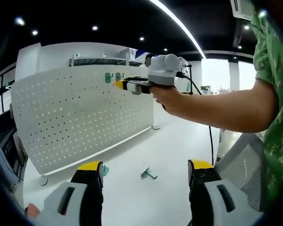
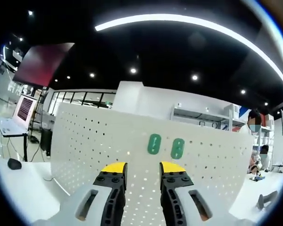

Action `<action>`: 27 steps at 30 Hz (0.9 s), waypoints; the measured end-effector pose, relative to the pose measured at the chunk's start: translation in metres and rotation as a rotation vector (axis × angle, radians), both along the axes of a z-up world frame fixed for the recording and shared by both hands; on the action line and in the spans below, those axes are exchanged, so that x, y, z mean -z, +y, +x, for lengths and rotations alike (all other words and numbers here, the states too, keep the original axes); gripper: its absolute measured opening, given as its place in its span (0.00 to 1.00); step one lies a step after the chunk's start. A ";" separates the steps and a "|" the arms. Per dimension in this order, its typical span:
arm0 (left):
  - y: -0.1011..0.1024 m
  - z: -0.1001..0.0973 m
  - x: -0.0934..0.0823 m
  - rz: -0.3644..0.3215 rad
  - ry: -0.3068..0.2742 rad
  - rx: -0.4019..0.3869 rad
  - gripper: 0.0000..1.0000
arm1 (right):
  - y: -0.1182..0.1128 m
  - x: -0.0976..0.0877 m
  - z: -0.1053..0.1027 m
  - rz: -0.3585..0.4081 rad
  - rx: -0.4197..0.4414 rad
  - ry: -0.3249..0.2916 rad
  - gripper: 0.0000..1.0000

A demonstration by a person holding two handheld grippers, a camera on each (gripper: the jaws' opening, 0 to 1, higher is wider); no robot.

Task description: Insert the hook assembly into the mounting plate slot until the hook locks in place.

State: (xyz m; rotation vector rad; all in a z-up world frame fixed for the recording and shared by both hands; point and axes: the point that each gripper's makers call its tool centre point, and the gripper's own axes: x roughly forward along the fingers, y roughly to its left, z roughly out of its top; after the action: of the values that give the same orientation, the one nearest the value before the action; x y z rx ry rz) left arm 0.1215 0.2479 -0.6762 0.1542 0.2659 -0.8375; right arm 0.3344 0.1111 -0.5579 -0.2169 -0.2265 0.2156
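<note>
A white perforated mounting plate (image 1: pixel 85 117) stands upright on the white table (image 1: pixel 170 141). Two green hook bases (image 1: pixel 113 77) sit in its upper holes, seen close in the right gripper view as two green ovals (image 2: pixel 165 146). A loose green hook (image 1: pixel 148 174) lies on the table between my left gripper's jaws. My left gripper (image 1: pixel 145 167) is open, low over the table, holding nothing. A small green piece (image 1: pixel 105 170) lies by its left jaw. My right gripper (image 1: pixel 125 85), held by a hand, points at the plate just below the green bases. In its own view that gripper (image 2: pixel 143 168) is open and empty.
A person's bare forearm (image 1: pixel 217 110) and green sleeve cross the right of the left gripper view. A grey mesh chair back (image 1: pixel 245 165) stands at the right. A laptop (image 2: pixel 26 108) and a mouse (image 2: pixel 13 163) lie left of the plate; a dark object (image 2: pixel 266 200) lies right.
</note>
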 end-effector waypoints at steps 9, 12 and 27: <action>-0.002 -0.009 0.000 0.005 -0.002 0.004 0.76 | 0.002 0.016 -0.021 -0.007 -0.026 0.051 0.28; -0.002 -0.010 -0.001 0.007 -0.004 0.005 0.76 | 0.002 0.021 -0.026 -0.008 -0.046 0.080 0.29; -0.008 -0.023 -0.001 0.011 -0.006 0.012 0.76 | -0.005 0.059 -0.063 -0.015 -0.141 0.260 0.34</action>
State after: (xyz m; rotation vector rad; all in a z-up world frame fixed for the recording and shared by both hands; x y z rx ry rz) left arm 0.0989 0.2398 -0.6753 0.1685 0.2642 -0.8474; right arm 0.2713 0.1058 -0.6169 -0.1858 0.0188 0.3823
